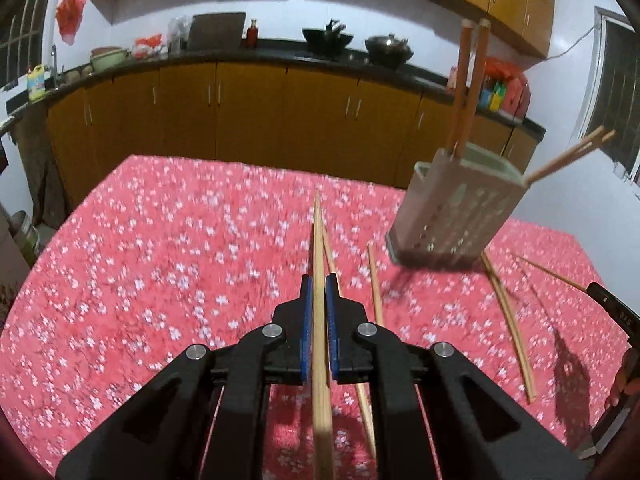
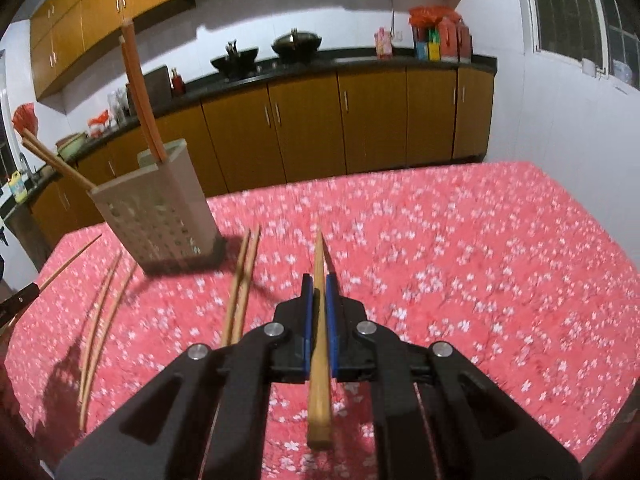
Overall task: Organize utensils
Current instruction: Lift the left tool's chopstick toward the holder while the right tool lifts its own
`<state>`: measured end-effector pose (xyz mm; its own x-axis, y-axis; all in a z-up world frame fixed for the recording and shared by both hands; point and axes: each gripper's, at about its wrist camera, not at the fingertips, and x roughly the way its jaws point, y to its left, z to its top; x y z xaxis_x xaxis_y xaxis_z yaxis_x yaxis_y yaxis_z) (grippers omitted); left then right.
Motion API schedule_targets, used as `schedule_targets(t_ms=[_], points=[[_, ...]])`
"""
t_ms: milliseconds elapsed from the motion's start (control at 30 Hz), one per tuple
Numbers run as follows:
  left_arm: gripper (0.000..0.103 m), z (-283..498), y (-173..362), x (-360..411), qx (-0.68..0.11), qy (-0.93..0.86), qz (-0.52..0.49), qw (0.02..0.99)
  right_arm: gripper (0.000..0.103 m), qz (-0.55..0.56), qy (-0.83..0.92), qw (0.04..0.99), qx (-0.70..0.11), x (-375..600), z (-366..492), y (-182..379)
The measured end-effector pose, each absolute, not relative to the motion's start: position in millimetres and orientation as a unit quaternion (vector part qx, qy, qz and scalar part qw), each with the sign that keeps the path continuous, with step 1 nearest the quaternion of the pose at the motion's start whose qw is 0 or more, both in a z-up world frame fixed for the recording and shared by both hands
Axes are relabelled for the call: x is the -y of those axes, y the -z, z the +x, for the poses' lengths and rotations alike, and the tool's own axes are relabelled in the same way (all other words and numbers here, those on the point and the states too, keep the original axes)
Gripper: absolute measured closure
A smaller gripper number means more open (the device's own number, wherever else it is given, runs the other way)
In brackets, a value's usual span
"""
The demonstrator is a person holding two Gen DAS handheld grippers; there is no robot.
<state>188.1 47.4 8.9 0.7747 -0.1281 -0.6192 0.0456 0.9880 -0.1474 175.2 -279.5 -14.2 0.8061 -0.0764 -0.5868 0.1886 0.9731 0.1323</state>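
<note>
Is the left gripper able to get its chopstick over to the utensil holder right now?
Probably yes: the left gripper grips a chopstick, and nothing stands between it and the utensil holder.

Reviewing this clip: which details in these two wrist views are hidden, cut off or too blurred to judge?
- Left wrist view: the rear end of the chopstick in the left gripper runs off the bottom edge.
- Both views: how deep the chopsticks sit inside the holder is hidden by its walls.
- Left wrist view: the right gripper shows only as a black sliver at the right edge.
- Right wrist view: motion blur smears the loose chopsticks on the tablecloth.
</note>
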Motion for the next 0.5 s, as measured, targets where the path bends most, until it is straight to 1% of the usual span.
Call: schedule_targets(t_ms=[267, 500], points=[[0.096, 184.1, -37.4, -49.2, -0.298, 0.052, -0.063, 0.951, 0.095, 0.085, 0.061, 0.959, -0.262, 276.5, 169.1, -17.2], [0.096, 184.2, -44.4, -50.9, -0.296, 0.054, -0.060, 0.952, 0.095, 0.080, 0.056, 0.963, -0.251, 272.6, 168.9, -25.0]])
